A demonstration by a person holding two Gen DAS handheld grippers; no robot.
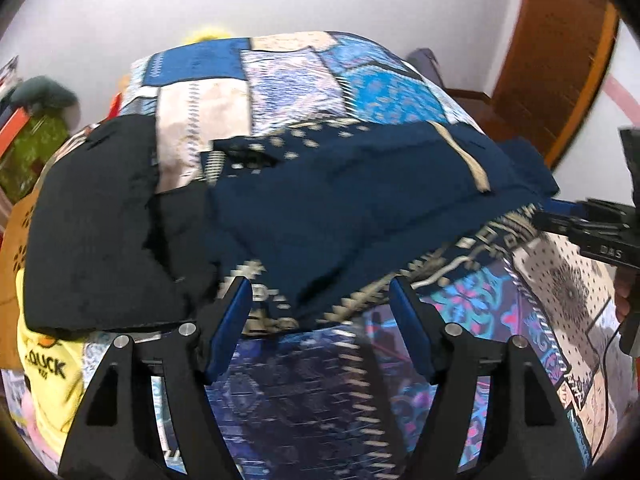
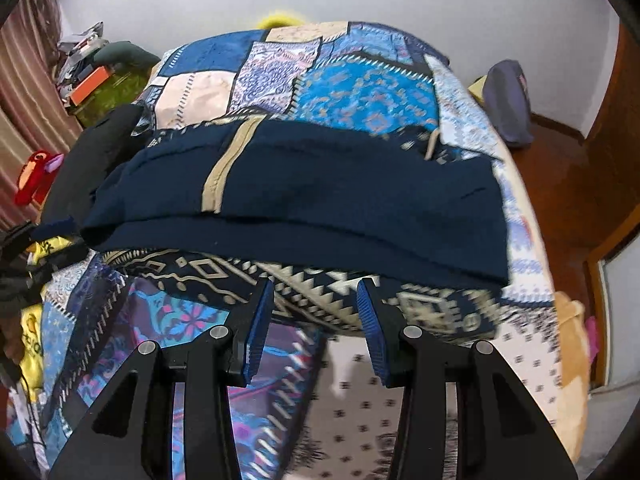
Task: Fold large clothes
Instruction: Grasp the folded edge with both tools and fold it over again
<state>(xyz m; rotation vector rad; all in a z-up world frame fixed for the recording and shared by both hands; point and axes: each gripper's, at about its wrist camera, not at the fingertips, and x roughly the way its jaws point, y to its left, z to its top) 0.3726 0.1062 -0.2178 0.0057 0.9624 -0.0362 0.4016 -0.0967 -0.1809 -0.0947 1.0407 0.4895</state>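
Note:
A dark navy garment [image 1: 360, 200] with a beige stripe lies spread across the patchwork bedspread [image 1: 288, 84]; it also shows in the right wrist view [image 2: 320, 200], folded over with a patterned navy-and-beige layer under its near edge. My left gripper [image 1: 320, 292] is open, its blue pads just short of the garment's near edge. My right gripper [image 2: 314, 292] is open at the near edge, holding nothing. The right gripper also shows at the right of the left wrist view [image 1: 560, 220], by the garment's right corner.
A black garment [image 1: 100, 208] lies left of the navy one. A yellow printed shirt [image 1: 48, 368] lies at the bed's near left. A wooden door [image 1: 552, 60] stands at right. Clutter and a curtain [image 2: 24, 80] are on the left. A bluish-grey bag [image 2: 508, 104] sits beyond the bed.

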